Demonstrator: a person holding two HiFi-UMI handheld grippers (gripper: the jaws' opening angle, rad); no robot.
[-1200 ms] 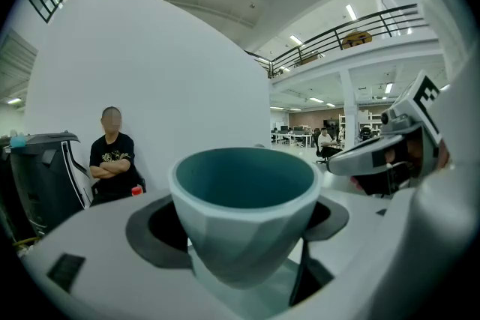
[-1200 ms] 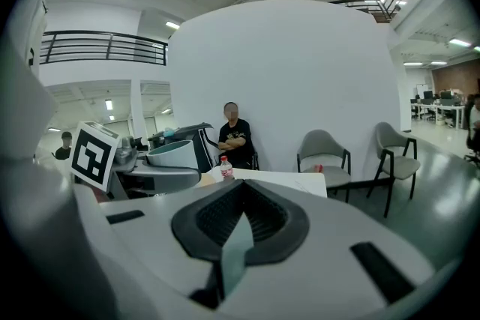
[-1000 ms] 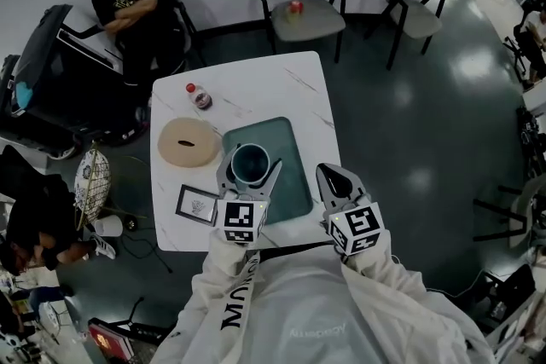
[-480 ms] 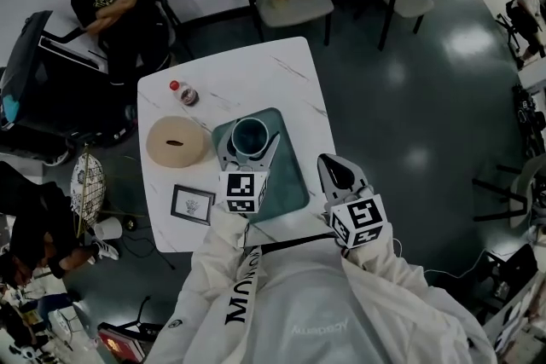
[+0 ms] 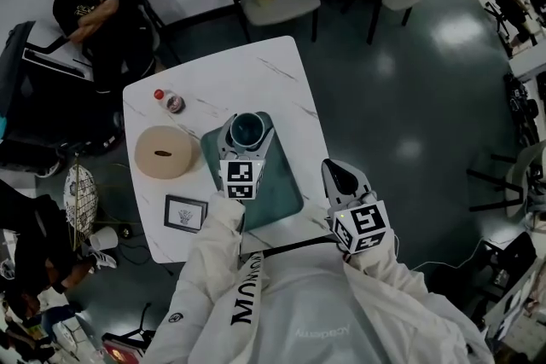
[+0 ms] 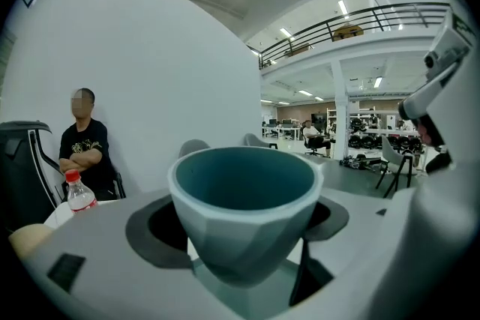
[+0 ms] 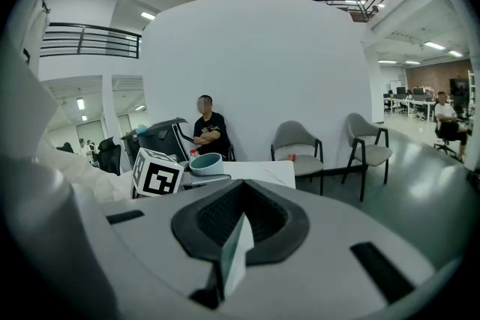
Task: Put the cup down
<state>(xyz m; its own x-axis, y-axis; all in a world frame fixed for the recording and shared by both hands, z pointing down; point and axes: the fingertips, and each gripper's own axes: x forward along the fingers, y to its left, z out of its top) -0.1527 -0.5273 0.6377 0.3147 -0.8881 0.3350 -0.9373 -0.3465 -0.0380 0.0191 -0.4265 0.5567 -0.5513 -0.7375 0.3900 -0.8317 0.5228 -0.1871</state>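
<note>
The cup (image 5: pixel 248 129) is teal inside and pale grey-blue outside (the facets shade darker lower down). The mat (image 5: pixel 286 187) is dark teal. The worktop (image 5: pixel 256 72) is white with faint grey veins. The bottle (image 5: pixel 173 103) has a red cap.

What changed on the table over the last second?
The left gripper, still clamped on the cup, carried it farther out over the teal mat. The right gripper stayed shut and empty by the table edge; bottle and round box unmoved.
</note>
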